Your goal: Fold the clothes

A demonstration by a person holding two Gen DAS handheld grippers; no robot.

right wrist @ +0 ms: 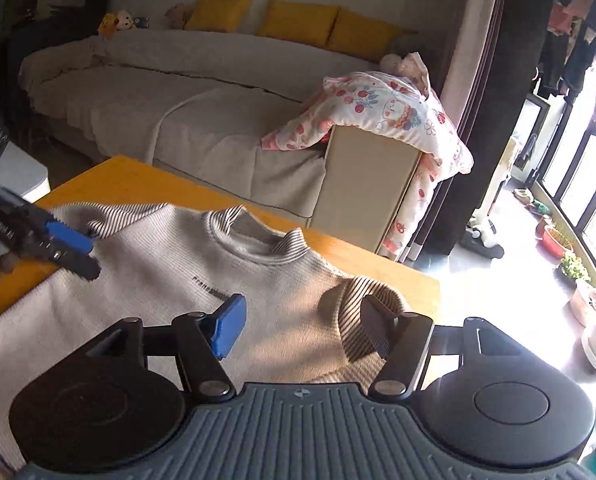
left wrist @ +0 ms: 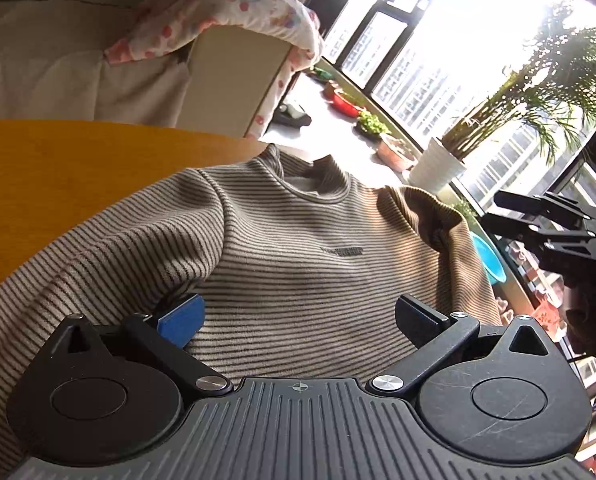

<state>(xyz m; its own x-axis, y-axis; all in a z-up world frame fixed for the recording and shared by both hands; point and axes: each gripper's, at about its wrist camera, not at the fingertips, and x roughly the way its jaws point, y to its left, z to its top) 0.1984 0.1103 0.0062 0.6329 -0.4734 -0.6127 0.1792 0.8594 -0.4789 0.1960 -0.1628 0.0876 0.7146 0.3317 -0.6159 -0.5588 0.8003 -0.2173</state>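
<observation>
A brown striped sweater [left wrist: 298, 248] lies face up on the yellow table [left wrist: 57, 168], collar away from me; it also shows in the right wrist view [right wrist: 169, 276]. My left gripper [left wrist: 298, 316] is open low over the sweater's lower body, its blue pad beside the left sleeve. In the right wrist view the left gripper [right wrist: 79, 254] sits at the sweater's left shoulder. My right gripper [right wrist: 302, 330] is open above the sweater's right side, next to the folded-in right sleeve [right wrist: 362, 312]. In the left wrist view the right gripper [left wrist: 502, 212] hovers off the sweater's right edge.
A beige sofa [right wrist: 185, 112] stands behind the table, with a floral blanket [right wrist: 386, 116] over its arm. Potted plants [left wrist: 438, 168] line the window sill to the right. A blue basin [left wrist: 490, 260] is beyond the table's right edge [right wrist: 418, 276].
</observation>
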